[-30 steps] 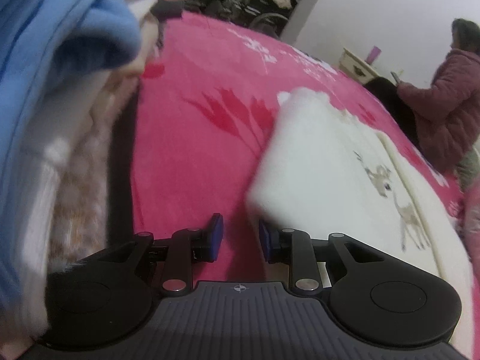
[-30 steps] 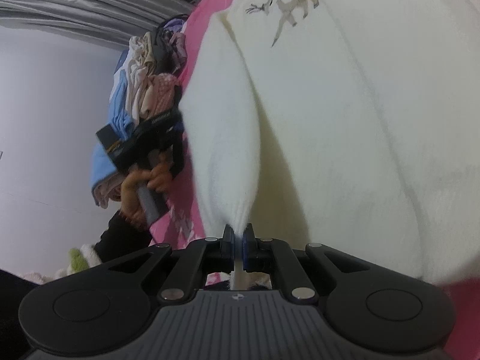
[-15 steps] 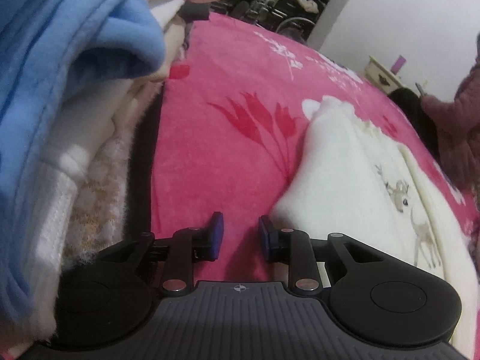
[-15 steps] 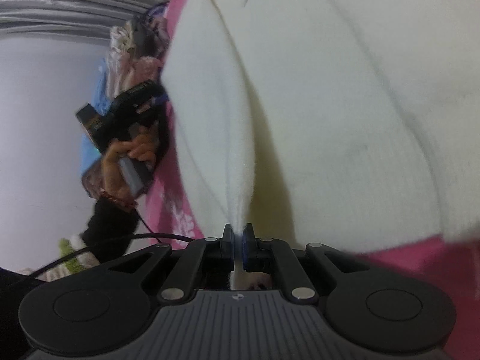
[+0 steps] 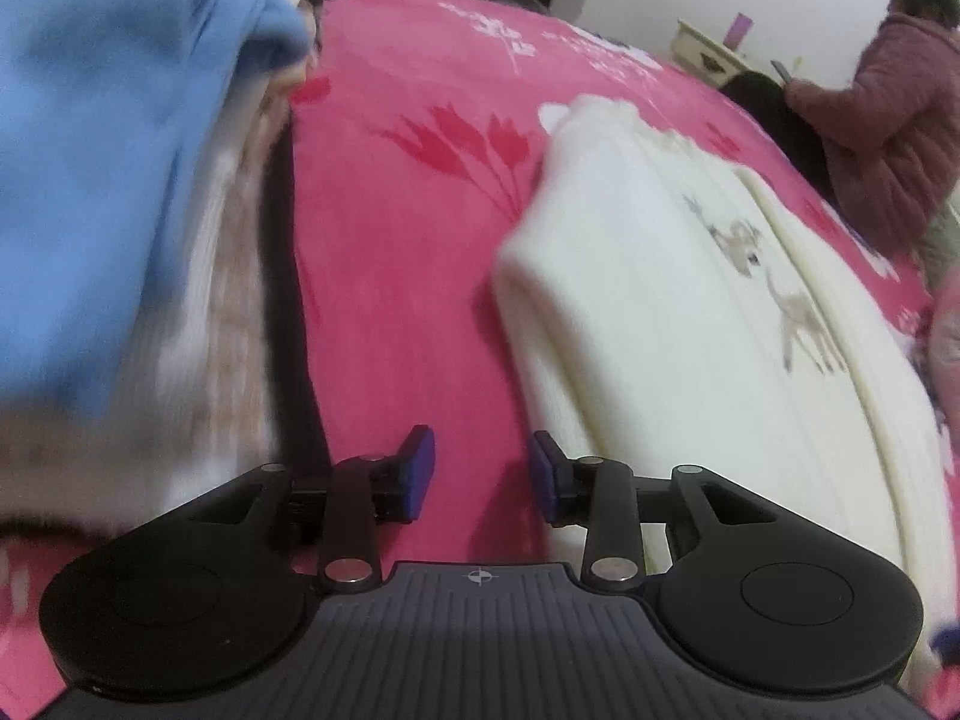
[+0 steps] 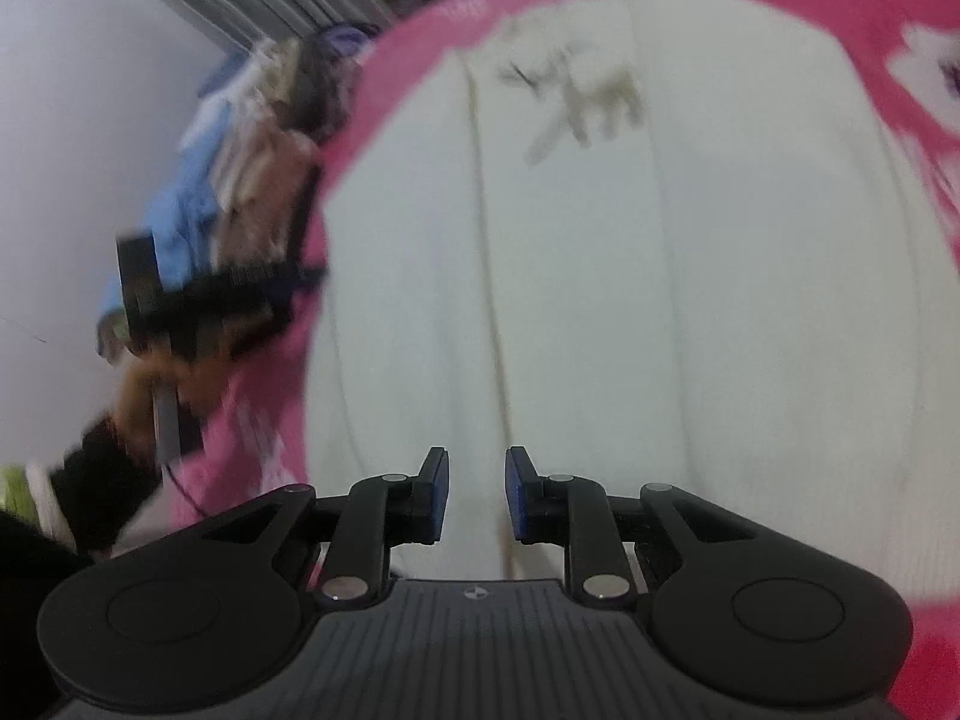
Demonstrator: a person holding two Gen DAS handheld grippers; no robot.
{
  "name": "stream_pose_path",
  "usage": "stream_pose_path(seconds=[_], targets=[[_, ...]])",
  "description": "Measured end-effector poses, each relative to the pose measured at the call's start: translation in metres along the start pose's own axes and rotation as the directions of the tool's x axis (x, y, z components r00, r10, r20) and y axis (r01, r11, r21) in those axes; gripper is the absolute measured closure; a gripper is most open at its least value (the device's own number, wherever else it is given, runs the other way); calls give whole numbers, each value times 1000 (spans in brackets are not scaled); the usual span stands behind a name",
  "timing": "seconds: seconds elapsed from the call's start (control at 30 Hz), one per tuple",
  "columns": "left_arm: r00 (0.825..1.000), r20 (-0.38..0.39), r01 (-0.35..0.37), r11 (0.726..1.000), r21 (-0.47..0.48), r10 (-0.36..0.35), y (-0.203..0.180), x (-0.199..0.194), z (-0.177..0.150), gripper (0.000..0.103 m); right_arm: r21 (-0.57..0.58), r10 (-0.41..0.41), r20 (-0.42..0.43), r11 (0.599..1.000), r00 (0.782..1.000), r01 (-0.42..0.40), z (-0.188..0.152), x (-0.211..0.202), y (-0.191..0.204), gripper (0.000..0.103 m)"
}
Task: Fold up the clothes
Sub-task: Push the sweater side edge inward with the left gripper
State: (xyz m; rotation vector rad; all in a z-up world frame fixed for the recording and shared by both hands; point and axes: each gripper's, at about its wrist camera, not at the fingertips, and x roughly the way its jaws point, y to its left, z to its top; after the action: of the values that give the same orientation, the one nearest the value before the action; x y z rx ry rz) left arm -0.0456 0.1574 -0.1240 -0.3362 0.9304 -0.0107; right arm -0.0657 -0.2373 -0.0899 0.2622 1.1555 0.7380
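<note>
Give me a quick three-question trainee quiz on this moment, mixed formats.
1. True or false: the right tool is clamped on the white sweater.
2. What is between the left tool's jaws? A) sweater B) blue garment C) nothing, only pink blanket below
3. What is printed on the sweater?

Key: 1. False; its jaws have just been opening and nothing is pinched. 2. C. 3. Deer.

Bed surface is a pink blanket (image 5: 408, 276) with red flower print and white motifs. White sweater (image 5: 690, 324) with deer print lies flat on it, right of centre in the left wrist view. Pile of clothes (image 5: 120, 180), blue piece on top, sits on it along the left edge.
</note>
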Motion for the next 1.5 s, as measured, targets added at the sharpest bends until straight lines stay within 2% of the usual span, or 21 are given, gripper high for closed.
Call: stream_pose_path(seconds=[0.1, 0.2, 0.27, 0.3, 0.4, 0.47, 0.53, 0.6, 0.63, 0.73, 0.77, 0.93, 1.03, 1.17, 1.23, 1.3, 1.4, 1.5], targets=[[1000, -2, 9, 1000, -7, -9, 0, -7, -8, 68, -82, 47, -1, 996, 999, -47, 17, 32, 15, 80], [1000, 12, 11, 1000, -17, -11, 0, -12, -8, 68, -72, 143, -54, 987, 988, -147, 28, 85, 23, 80], [999, 37, 32, 999, -29, -31, -2, -14, -2, 67, -14, 181, -152, 983, 972, -186, 16, 124, 25, 81], [998, 52, 43, 998, -35, -41, -4, -13, 3, 66, -9, 196, -175, 980, 965, -201, 8, 134, 28, 81], [993, 100, 68, 997, -36, -64, -14, -9, 17, 60, -45, 212, -162, 974, 964, -222, -7, 134, 39, 80], [989, 144, 24, 1000, 2, -24, -24, 0, 26, 60, -11, 222, -159, 974, 962, -227, -9, 132, 35, 80], [977, 192, -99, 995, 17, 94, -32, 18, 36, 59, 30, 229, -152, 973, 961, -227, -10, 131, 28, 84], [967, 166, -202, 979, 34, 194, -31, 44, 43, 50, 59, 240, -142, 971, 960, -233, -13, 131, 24, 84], [963, 153, -224, 974, 15, 219, -28, 52, 45, 40, 74, 246, -136, 969, 960, -238, -14, 131, 22, 84], [957, 161, -245, 970, 0, 242, -32, 45, 47, 40, 68, 239, -132, 970, 962, -231, -14, 128, 26, 84], [952, 181, -252, 968, 8, 247, -36, 36, 47, 41, 62, 240, -122, 970, 963, -233, -12, 125, 27, 80], [920, 317, -275, 957, 97, 232, -58, 4, 50, 43, 43, 255, -20, 966, 967, -254, 7, 110, 30, 80], [923, 327, -258, 956, 139, 202, -68, 10, 71, 42, 20, 253, 12, 967, 967, -253, 23, 110, 31, 80], [964, 238, -146, 982, 123, 114, -65, 47, 121, 40, 23, 279, 54, 959, 959, -281, 45, 110, 24, 80], [985, 163, -68, 997, 36, 62, -52, 73, 147, 40, 38, 306, 79, 950, 949, -310, 54, 108, 17, 80], [995, 95, 11, 999, -54, -6, -36, 96, 166, 40, 61, 335, 101, 938, 937, -342, 60, 108, 7, 80], [994, 6, 111, 983, -149, -111, -19, 128, 182, 40, 104, 375, 116, 917, 920, -386, 66, 111, -9, 80], [977, -59, 190, 963, -193, -205, -2, 153, 190, 40, 120, 393, 111, 906, 913, -405, 72, 109, -24, 80]])
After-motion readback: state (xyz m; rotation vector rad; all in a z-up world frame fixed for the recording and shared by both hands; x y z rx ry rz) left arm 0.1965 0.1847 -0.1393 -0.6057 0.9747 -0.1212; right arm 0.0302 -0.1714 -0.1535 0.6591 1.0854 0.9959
